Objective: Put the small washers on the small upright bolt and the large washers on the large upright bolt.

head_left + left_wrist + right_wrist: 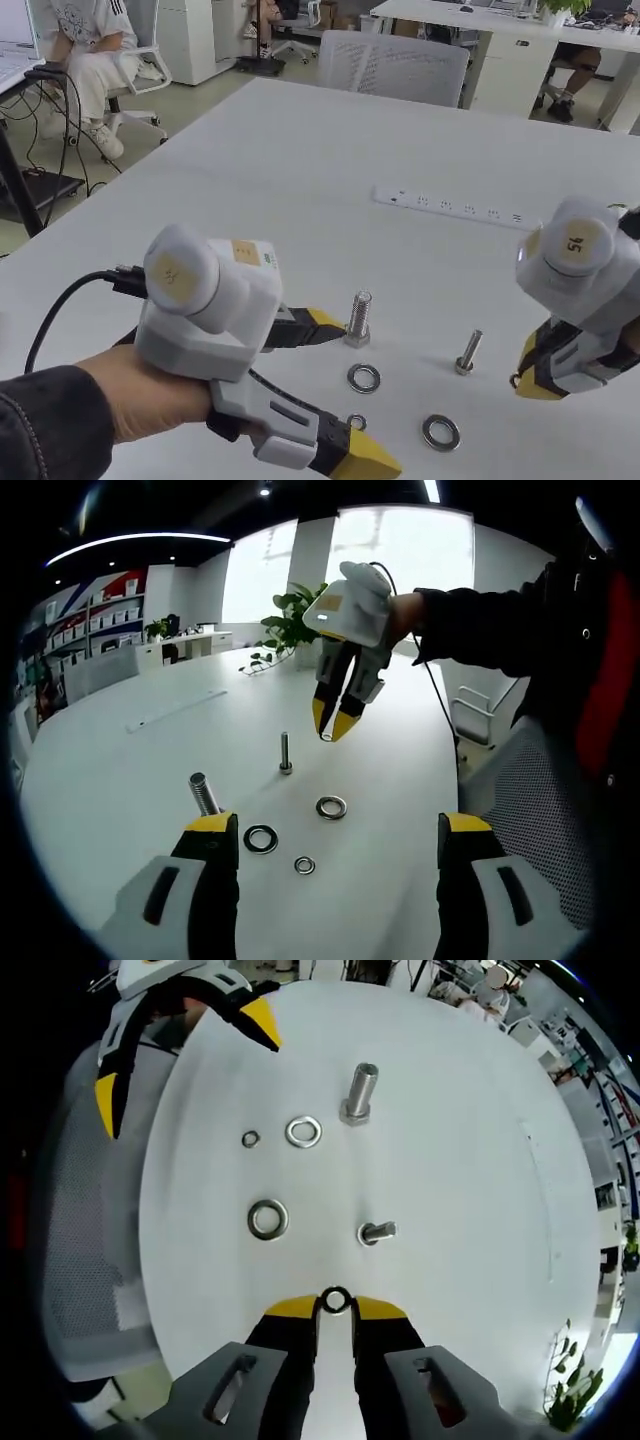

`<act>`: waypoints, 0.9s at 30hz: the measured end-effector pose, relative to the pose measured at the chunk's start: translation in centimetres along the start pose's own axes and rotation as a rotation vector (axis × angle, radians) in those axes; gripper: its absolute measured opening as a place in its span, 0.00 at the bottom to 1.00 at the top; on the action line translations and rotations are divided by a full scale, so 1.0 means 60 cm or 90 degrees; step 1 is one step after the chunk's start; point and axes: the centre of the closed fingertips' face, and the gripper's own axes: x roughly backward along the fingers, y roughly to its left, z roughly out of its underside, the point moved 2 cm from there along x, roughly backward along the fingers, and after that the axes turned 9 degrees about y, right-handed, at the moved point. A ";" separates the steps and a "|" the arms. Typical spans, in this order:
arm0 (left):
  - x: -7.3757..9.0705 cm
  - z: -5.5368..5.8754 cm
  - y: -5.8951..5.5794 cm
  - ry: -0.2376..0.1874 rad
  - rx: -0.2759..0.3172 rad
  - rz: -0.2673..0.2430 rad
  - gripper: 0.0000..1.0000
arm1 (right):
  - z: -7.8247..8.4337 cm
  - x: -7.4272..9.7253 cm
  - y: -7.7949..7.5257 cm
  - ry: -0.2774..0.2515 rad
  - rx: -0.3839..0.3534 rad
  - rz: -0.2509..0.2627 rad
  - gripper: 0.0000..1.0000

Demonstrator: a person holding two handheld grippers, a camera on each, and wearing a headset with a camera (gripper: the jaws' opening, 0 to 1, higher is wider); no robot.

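My right tongs [336,1307] are clenched on a small washer [336,1299], pinched by its rim at the very tips. They hang above the table [450,1110] near the small bolt [377,1231], not yet over it. My left tongs [338,825] are spread wide and carry nothing, low over the loose washers [331,807] beside the large bolt [203,792]. The grip is thin, so I judge the ring could twist or pop out. The bolt is narrow and stands free on its head. A misaligned drop could tip it or send the washer rolling.
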 end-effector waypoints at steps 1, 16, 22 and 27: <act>0.000 0.000 0.000 0.000 0.000 0.000 0.81 | -0.001 0.003 -0.001 -0.002 0.001 0.002 0.14; -0.003 0.002 0.001 0.004 0.003 -0.001 0.81 | -0.041 0.048 -0.017 -0.029 0.028 0.029 0.14; -0.003 0.002 0.005 0.003 0.004 -0.005 0.81 | -0.052 0.053 -0.025 -0.033 0.039 0.035 0.14; -0.002 0.002 0.006 0.002 0.006 -0.005 0.81 | -0.063 0.050 -0.029 -0.033 0.050 0.036 0.14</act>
